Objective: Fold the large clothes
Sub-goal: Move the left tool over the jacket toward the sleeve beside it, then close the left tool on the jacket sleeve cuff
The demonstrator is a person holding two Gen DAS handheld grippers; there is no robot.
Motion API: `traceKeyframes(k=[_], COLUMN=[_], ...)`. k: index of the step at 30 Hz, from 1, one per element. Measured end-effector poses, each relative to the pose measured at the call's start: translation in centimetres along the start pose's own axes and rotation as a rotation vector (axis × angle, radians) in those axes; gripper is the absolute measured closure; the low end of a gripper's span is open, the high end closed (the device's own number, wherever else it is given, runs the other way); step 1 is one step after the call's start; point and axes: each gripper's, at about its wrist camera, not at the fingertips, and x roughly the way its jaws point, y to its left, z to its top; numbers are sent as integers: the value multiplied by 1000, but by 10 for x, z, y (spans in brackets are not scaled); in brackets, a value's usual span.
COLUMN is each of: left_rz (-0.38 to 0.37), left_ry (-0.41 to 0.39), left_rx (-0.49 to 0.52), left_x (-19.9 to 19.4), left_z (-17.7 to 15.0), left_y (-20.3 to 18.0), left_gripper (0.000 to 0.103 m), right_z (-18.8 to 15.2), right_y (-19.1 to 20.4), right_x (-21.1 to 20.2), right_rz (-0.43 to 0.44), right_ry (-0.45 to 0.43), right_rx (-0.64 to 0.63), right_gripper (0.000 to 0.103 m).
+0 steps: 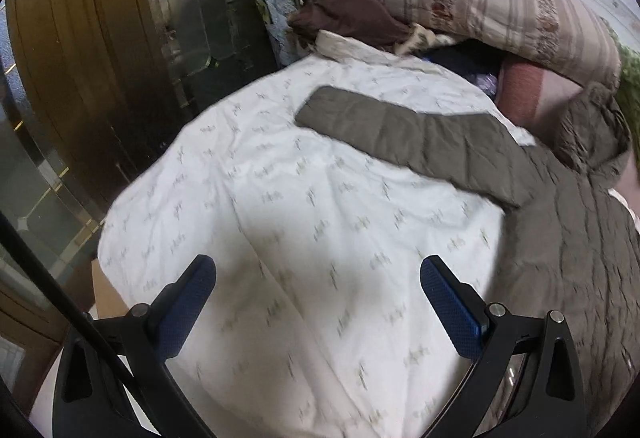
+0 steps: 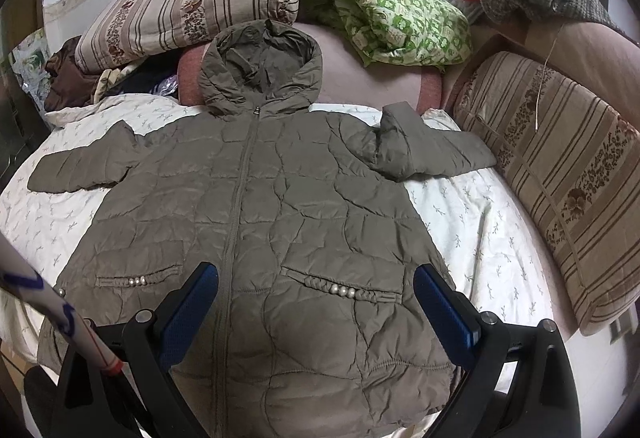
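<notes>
Left tool (image 1: 318, 274): wide open, empty, over the sheet (image 1: 280, 198).
Right tool (image 2: 316, 282): wide open, empty, above the jacket (image 2: 256, 206).
Technique: I pinch each sleeve (image 2: 76, 170) cuff, fold inward flat.

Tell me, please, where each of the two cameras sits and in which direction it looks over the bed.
Left wrist: on the open left gripper, above the white sheet, facing the coat's sleeve and striped pillow; only its fingers show.
Right wrist: on the open right gripper, over the olive coat, facing its hood; only its fingers show.
Shared: coat, sheet, pillow.
</notes>
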Motion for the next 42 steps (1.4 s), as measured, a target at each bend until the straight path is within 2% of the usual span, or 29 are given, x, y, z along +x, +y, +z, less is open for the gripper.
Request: traceKeyframes(k=[6,11,13,16,19,22,23,24,25,26,27,33,37,39,42], left_rz=[44,112,124,134,53,-53,-88,-130,-159,-179,-195,-308,-313,-277,-194], left_ry=[0,-39,-9,50,85,103,116,144,191,228,247,311,281,276,264], left_rx=[-15,-72,-85,-52,-34,-114,-142,-175,-203,-225,-241,-404,-413,-399,-341], left_x=[33,58,73,98,125,154,164,180,200,216,226,292,305,311,319], left_z=[24,35,39,51,69,92,98,105,113,117,119,135,146,153,160], left_y=[6,14,18,17,16,21,21,24,27,29,30,37,32,27,14], left_gripper=[1,1,1,1,1,1,6,18,26,37,42,41,38,32,31], right_z=[1,0,0,-1,0,1,1,1,1,1,2,2,1,0,-2], right_y=[-5,-7,-7,-5,-3,0,1,1,2,2,2,4,6,8,11], right_x=[19,34,40,50,59,68,71,74,79,82,87,111,124,127,133], right_rz=[-2,-2,-2,-9,-14,-22,-24,-28,-33,-37,-41,-74,-85,-84,-79], right_ry=[35,67,80,95,109,122,127,130,137,143,151,198,212,217,231], right_rx=[21,36,43,43,40,41,41,40,38,38,37,29,20,12,4], right_gripper=[3,3,3,3,3,3,3,3,3,3,3,3,3,3,3])
